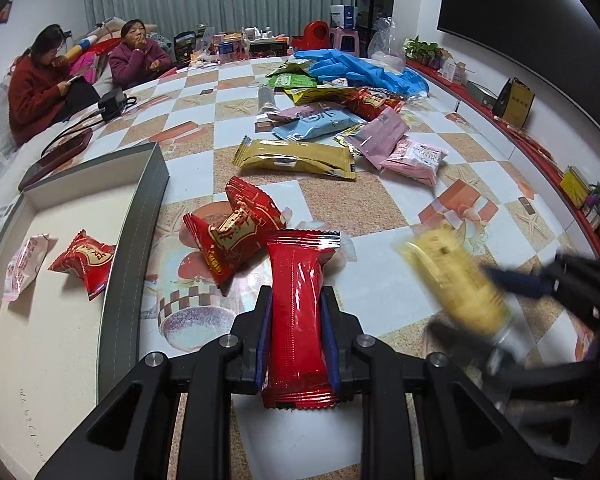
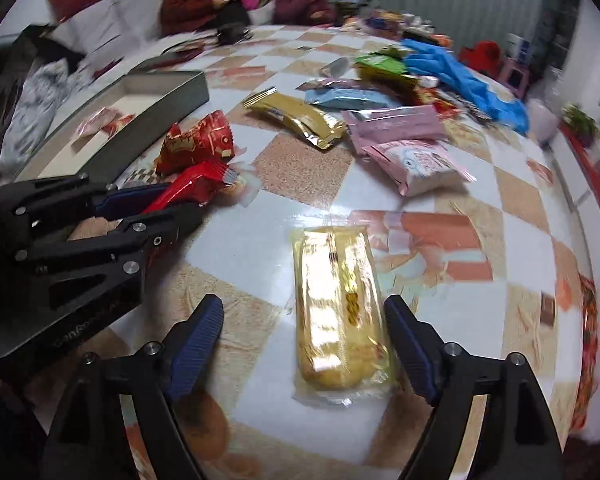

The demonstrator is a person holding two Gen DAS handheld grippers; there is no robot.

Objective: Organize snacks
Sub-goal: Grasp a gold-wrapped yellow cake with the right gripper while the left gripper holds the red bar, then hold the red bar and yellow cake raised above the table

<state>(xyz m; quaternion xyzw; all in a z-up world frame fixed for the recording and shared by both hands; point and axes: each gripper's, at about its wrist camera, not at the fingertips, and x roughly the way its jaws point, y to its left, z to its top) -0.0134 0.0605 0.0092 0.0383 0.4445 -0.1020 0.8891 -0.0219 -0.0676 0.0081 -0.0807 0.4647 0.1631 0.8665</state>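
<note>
Red long snack pack [image 1: 300, 312] pinched in my left gripper [image 1: 298, 336]. My right gripper [image 2: 304, 344] fingers spread wide around yellow cake pack [image 2: 338, 312] on table [image 2: 520, 240].

**Checkered table strewn with snack packets**

The table [image 1: 196, 168] wears a glossy cover of white, tan and orange squares. A grey shallow box [image 1: 140, 208] sits along its left edge, with a dark phone [image 1: 56, 160] just beyond it and a black charger [image 1: 112, 104] with its cable farther back. Near the box lie two red packets [image 1: 236, 236]. Toward the middle rests a long gold packet [image 1: 296, 158], with pink packets [image 1: 396, 148] and a light blue packet [image 1: 316, 124] beside it. Blue gloves [image 1: 364, 70] lie toward the far right edge. A clear-wrapped yellow cake [image 2: 340, 320] lies flat near the front edge.
</note>
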